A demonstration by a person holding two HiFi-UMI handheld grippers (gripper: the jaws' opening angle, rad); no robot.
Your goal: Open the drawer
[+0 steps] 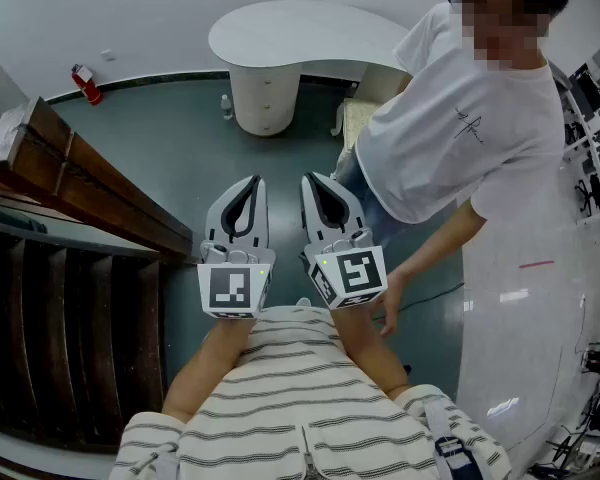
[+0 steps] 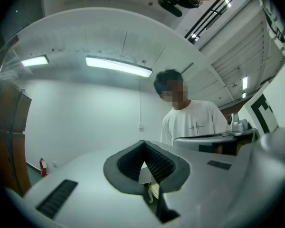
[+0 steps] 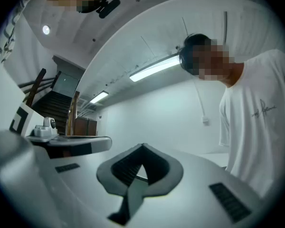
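A white curved desk (image 1: 310, 33) stands far ahead on the grey floor, on a rounded white pedestal (image 1: 263, 96) with faint drawer lines. Both grippers are held side by side at waist height, well short of the desk and pointing toward it. The left gripper (image 1: 248, 184) has its jaws closed tip to tip with nothing between them, and the left gripper view (image 2: 143, 143) shows the same. The right gripper (image 1: 314, 180) is also shut and empty, its dark pads meeting in the right gripper view (image 3: 142, 147). Neither touches anything.
A person in a white T-shirt (image 1: 450, 138) stands close at the right, bent forward, one hand near the right gripper. A wooden stair rail (image 1: 80, 178) and dark steps fill the left. A red fire extinguisher (image 1: 85, 83) sits by the far wall. A white panel (image 1: 540, 308) runs along the right.
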